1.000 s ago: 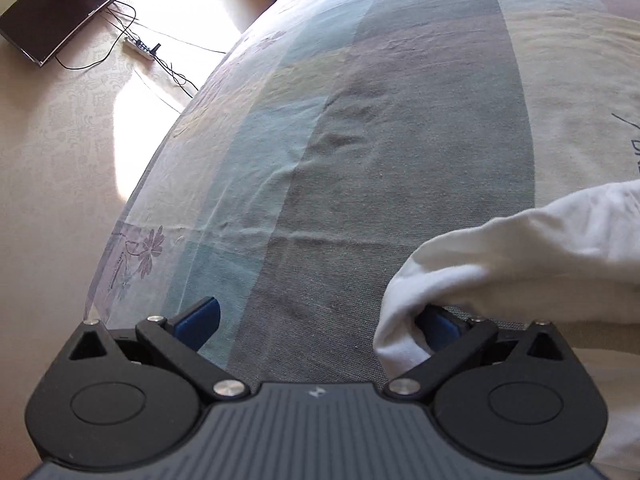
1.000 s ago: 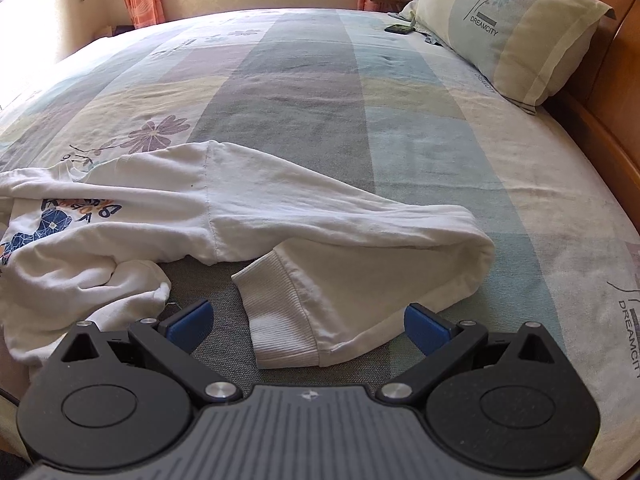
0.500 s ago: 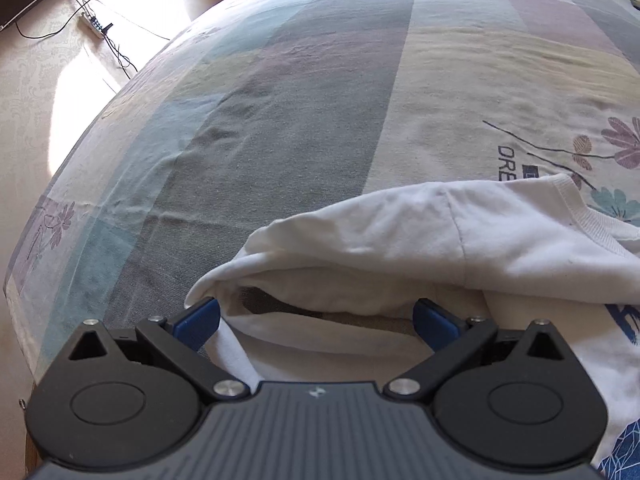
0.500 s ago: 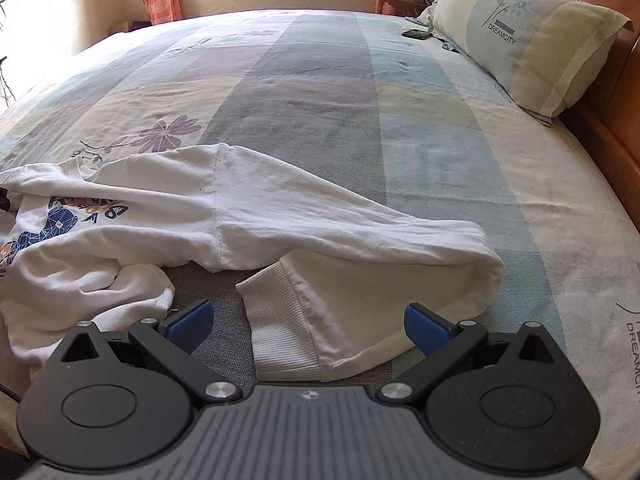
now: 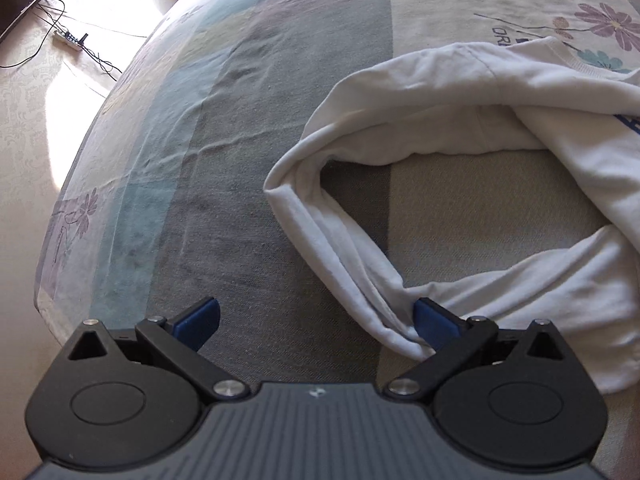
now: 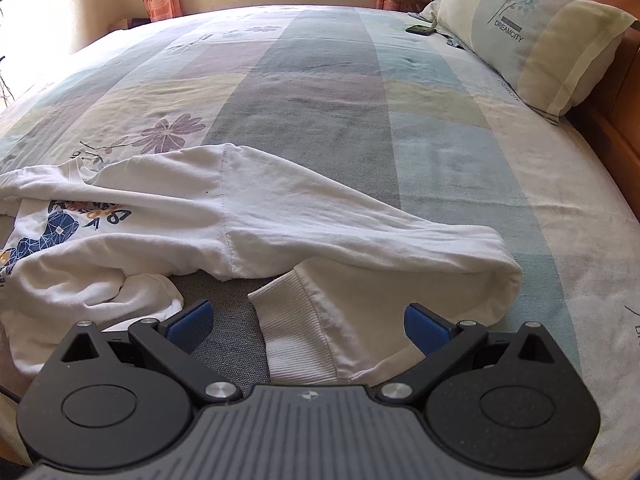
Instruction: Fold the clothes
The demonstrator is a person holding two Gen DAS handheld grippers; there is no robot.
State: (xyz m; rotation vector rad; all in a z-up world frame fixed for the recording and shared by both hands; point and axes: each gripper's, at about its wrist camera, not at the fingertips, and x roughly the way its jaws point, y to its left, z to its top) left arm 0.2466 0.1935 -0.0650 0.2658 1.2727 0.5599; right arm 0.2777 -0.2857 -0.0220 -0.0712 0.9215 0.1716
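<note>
A white sweatshirt [image 6: 240, 216] lies crumpled near the front edge of the bed [image 6: 460, 152], sleeves bent back toward both tools. The left tool [image 5: 316, 320] is spread wide, one sleeve [image 5: 352, 264] touching its right finger. The right tool [image 6: 308, 326] is spread too, straddling the other sleeve's ribbed cuff [image 6: 292, 328] without pinching it.

White long-sleeved sweatshirt [image 6: 168, 216]: on striped floral bedspread [image 6: 320, 80], near edge. Ribbed cuff [image 6: 292, 328]: before the right gripper [image 6: 306, 326]. Pillow [image 6: 532, 36]: far right, at wooden headboard [image 6: 616, 92]. Power strip [image 5: 70, 38]: on floor, left of bed.
</note>
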